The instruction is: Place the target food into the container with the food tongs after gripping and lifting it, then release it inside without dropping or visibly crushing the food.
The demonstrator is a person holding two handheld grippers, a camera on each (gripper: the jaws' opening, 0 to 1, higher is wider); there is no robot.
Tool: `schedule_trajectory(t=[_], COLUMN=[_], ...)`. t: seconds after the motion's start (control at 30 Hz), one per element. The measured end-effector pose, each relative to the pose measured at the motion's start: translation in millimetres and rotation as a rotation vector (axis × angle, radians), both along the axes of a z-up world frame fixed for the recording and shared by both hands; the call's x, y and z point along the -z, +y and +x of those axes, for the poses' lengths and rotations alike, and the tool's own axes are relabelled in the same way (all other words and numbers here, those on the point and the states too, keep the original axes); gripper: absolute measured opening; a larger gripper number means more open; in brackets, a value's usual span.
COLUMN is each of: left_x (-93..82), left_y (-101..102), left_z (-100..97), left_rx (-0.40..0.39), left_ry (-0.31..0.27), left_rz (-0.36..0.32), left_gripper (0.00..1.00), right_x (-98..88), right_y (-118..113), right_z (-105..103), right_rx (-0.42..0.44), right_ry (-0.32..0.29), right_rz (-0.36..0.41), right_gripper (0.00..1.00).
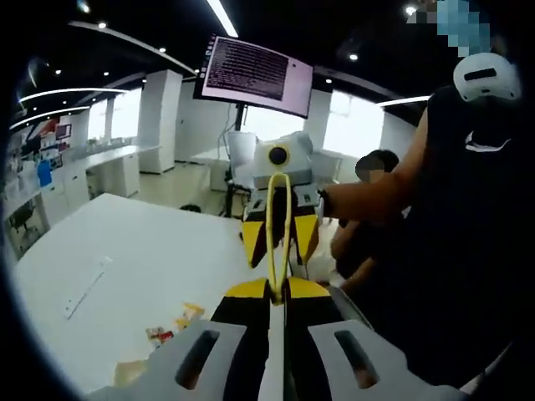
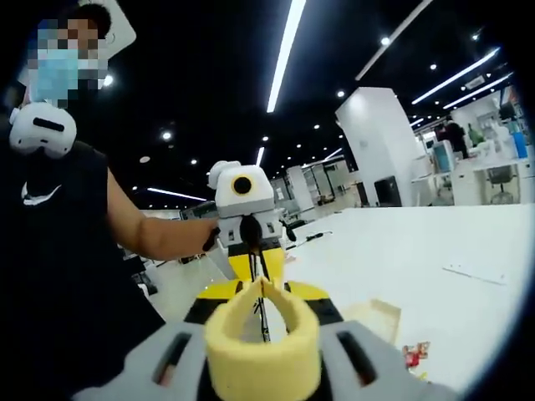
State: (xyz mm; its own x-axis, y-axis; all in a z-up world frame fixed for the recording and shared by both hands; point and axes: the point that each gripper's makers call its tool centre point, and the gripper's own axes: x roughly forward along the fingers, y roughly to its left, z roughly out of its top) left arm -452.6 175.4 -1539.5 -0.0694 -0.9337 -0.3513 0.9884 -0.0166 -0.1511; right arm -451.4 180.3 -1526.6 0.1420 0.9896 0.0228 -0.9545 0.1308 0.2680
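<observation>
In the left gripper view, the left gripper (image 1: 277, 292) has its jaws drawn in narrow on the handle end of the yellow food tongs (image 1: 279, 234), whose two thin arms loop upward and away from the camera. Just past the tongs' far end the right gripper (image 1: 280, 219) faces back toward the camera, carried by the person's hand (image 1: 338, 203). Below and to the left lies the white table (image 1: 150, 251), with a pale flat strip (image 1: 86, 286) on it and small red and yellow food packets (image 1: 174, 324) near the jaws. A monitor (image 1: 255, 73) hangs behind.

In the right gripper view, the right gripper (image 2: 262, 347) clamps a thick, pale yellow ring of food (image 2: 262, 338) between its jaws, raised above the table (image 2: 401, 251). The left gripper (image 2: 251, 238) sits beyond it, held by the person's hand (image 2: 180, 236), with the tongs (image 2: 261, 305) running between them. A shallow pale piece, possibly the container (image 2: 374, 317), rests on the table to the right, though it is too blurred to be sure.
</observation>
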Motion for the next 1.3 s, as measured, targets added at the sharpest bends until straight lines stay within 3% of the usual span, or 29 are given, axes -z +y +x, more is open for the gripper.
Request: schedule_trajectory(t=[0.43,0.5,0.77,0.87,1.17,1.3], left_x=[-3.5,-6.1,-8.1,-9.7,-5.0,-3.2], left_y=[-3.4,-4.5,-2.4,-1.8,2.2,4.5], left_z=[-7.4,-7.5,-8.1,-7.7,-2.3,-4.7], left_rx=[0.023,0.017,0.010,0.001,-0.038,-0.051], left_ry=[0.013,0.019,0.021,0.030,-0.034,-0.004], left_rz=[0.013,-0.011,-0.019,-0.031,-0.066,-0.065], left_gripper=[0.01,0.01,0.03,0.08,0.20,0.19], right_x=[-6.4,-10.9,-12.7,-13.3,-9.4,-8.6], right_y=[11.6,9.6,10.0,9.4,12.1,15.5], right_z=[-10.8,-7.7,-9.1,-7.8,-3.7,-4.4], right_rx=[-0.029,-0.012,-0.010,-0.007,0.020,0.016], right_ry=[0.009,0.007,-0.040,-0.035,-0.042,-0.041], right_rz=[0.032,0.055,0.052,0.053,0.018,0.020], right_gripper=[0.22,0.19,0.19,0.21,0.25,0.25])
